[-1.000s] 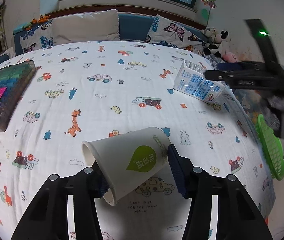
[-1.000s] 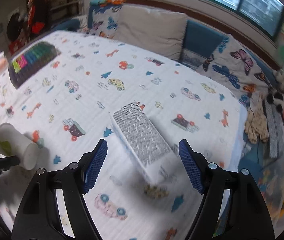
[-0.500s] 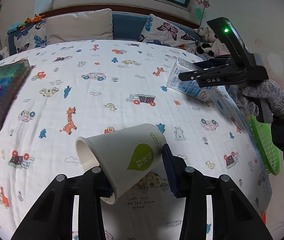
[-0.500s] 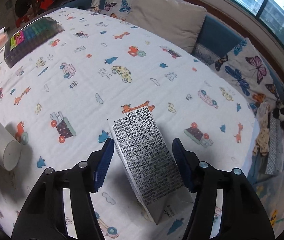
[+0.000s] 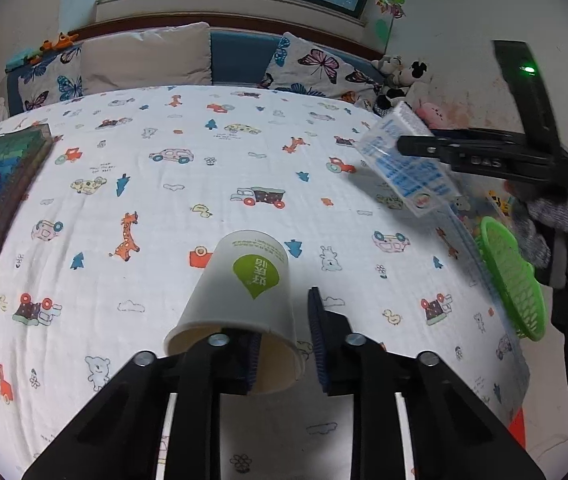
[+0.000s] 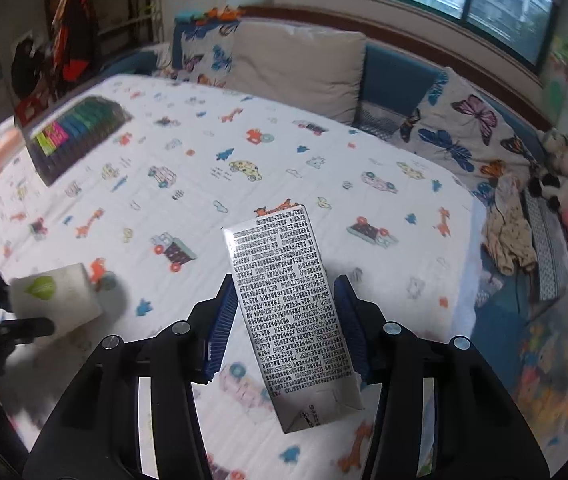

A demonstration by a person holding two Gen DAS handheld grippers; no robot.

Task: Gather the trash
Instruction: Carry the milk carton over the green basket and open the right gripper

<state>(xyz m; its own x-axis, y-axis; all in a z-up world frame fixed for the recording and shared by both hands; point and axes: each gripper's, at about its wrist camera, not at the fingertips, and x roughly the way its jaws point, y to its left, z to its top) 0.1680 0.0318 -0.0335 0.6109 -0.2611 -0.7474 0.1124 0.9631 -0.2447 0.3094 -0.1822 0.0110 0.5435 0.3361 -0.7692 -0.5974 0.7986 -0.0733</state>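
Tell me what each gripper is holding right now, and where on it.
Left gripper, jaws closing, pinches the paper cup by its rim wall, one finger inside. Right gripper, closing, clamps the carton across its sides.

On the bed (image 5: 204, 152), a box of markers (image 5: 0, 176) lies far left; pillows (image 5: 144, 58) line the back, stuffed toys (image 5: 400, 76) at their right; a basket (image 5: 512, 276) sits beside the bed's right edge.
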